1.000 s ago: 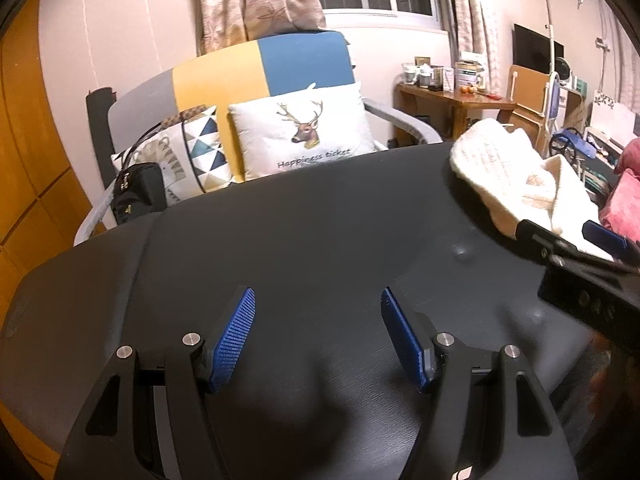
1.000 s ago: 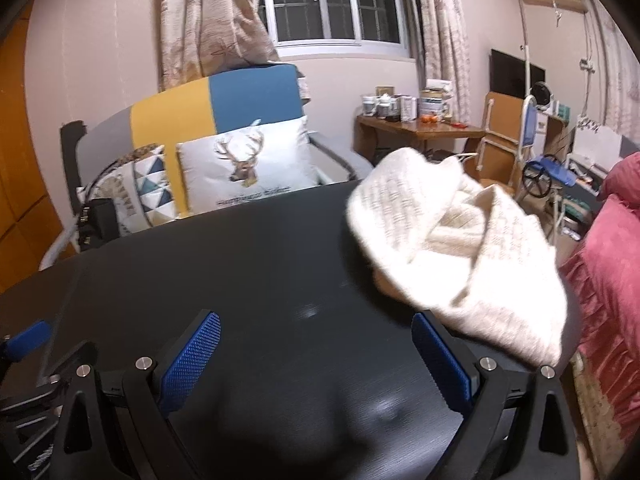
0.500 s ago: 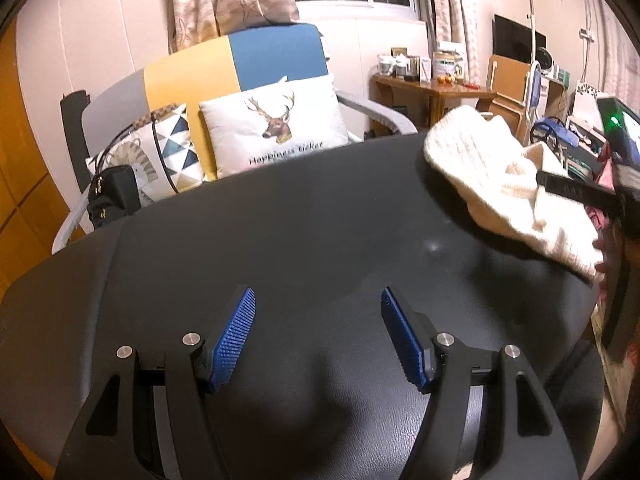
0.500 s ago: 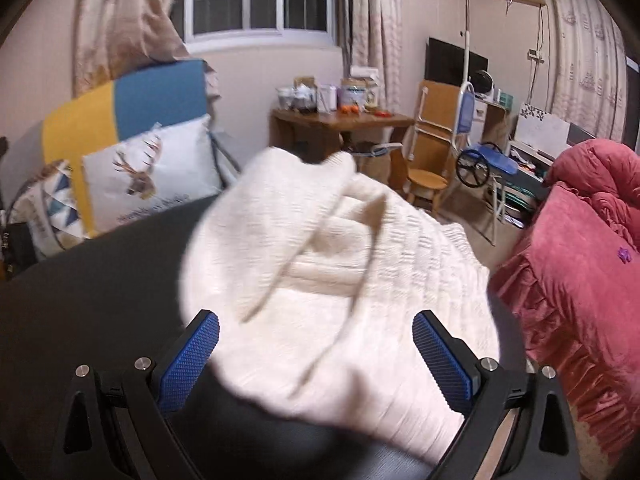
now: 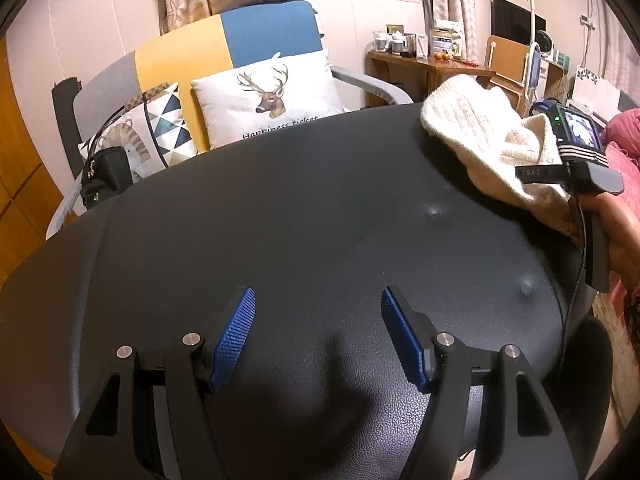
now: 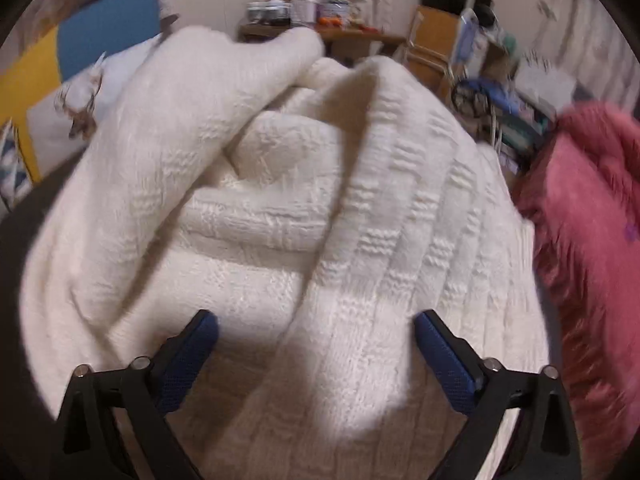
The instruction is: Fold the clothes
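A: Legible text?

B: The deer cushion (image 5: 276, 96) reads "Happiness ticket". The right gripper's (image 6: 316, 340) body carries letters, seemingly "DAS"; remainder unreadable.

A: Garment location?

B: The cream knit sweater (image 6: 280, 216) lies crumpled at the far right edge of the black counter (image 5: 280, 208), part of it draped past the rim.

A: Gripper states?

B: Left gripper (image 5: 316, 336): jaws parted, nothing between them, poised above bare counter. Right gripper: jaws spread wide directly over the sweater, blue pads not pressing the knit.

A: Clearance?

B: The counter's middle and left portions are unobstructed. A pink bed (image 6: 592, 216) stands just beyond the right edge; the sofa (image 5: 224, 48) lies behind the far edge.
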A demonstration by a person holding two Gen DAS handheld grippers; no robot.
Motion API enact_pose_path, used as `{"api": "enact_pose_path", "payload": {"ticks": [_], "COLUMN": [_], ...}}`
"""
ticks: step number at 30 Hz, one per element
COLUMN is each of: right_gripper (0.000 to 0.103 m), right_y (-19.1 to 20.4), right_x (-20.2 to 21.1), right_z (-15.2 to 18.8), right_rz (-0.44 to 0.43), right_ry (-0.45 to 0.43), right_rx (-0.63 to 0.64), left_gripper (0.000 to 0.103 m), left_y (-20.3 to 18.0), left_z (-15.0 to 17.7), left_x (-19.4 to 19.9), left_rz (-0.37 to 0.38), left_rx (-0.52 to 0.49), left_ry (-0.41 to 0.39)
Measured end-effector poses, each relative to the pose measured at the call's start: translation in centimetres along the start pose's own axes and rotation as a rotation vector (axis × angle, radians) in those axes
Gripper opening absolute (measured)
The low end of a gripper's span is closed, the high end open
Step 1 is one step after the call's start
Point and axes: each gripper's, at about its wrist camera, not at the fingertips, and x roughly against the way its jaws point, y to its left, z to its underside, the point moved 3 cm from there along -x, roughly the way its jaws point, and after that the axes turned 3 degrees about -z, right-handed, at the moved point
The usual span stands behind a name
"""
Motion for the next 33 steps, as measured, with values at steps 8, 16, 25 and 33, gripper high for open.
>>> {"api": "enact_pose_path", "payload": {"ticks": [8, 16, 25, 33], "right_gripper": [0.087, 0.031, 0.030, 0.030], "right_y": [-0.1, 3.8, 11.2, 13.2], "right_x": [-0.1, 2.0, 5.9, 7.5], "right_z": [0.4, 1.8, 7.1, 10.4], "right_rz": [-0.061, -0.227, -0.482, -0.574], "right_ry": [-0.018, -0.018, 0.031, 0.016], "right_rx": [0.032, 0.112, 0.141, 0.134], "left_gripper": [0.069, 0.069, 0.069, 0.069], "left_y": [-0.2, 0.2, -3.0, -8.3], "left_z": [0.3, -0.4, -4.9, -9.5], "left_x": [-0.8, -2.0, -7.8, -12.5], "left_rz": [0.011, -0.003, 0.011, 0.126], "left_rx": [0.008, 0.017, -0.013, -0.069], "left_ry": [0.022, 0.028, 0.142, 0.180]}}
